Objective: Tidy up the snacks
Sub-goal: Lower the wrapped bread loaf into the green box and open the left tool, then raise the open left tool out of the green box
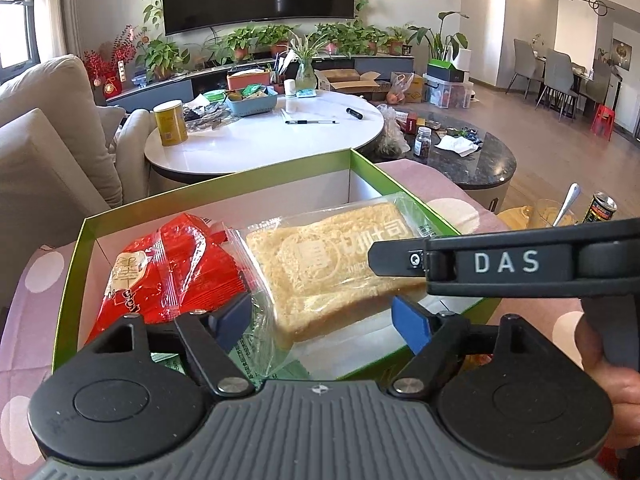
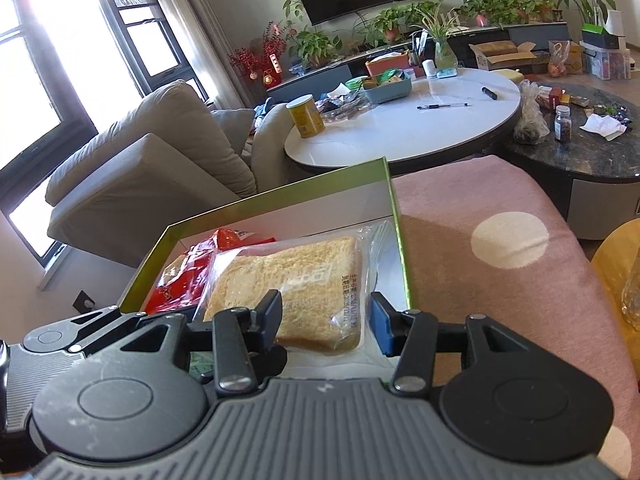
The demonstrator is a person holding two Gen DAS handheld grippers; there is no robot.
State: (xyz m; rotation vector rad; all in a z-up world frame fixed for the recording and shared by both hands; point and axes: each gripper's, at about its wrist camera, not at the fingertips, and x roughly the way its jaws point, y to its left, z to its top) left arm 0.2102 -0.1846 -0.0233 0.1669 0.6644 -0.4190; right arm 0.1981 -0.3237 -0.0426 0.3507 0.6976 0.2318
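Observation:
A clear bag with a slice of bread (image 1: 332, 268) (image 2: 296, 280) lies in the green-rimmed box (image 1: 216, 185) (image 2: 280, 196), partly over a red snack bag (image 1: 172, 272) (image 2: 180, 280) on its left. My left gripper (image 1: 320, 324) is open, its blue pads standing wide on either side of the bread bag's near edge without pressing it. My right gripper (image 2: 326, 320) is narrowed on the bag's near right corner, which sits between its pads. In the left wrist view one of its black fingers (image 1: 396, 258) reaches over the bread from the right.
The box rests on a pink cloth with white dots (image 2: 480, 208). Beyond it stand a white round table (image 1: 260, 140) with a yellow can (image 1: 170, 124) and a dark table (image 1: 480, 160). A sofa (image 1: 52, 160) is at the left. A glass bowl with a spoon (image 1: 556, 212) is at the right.

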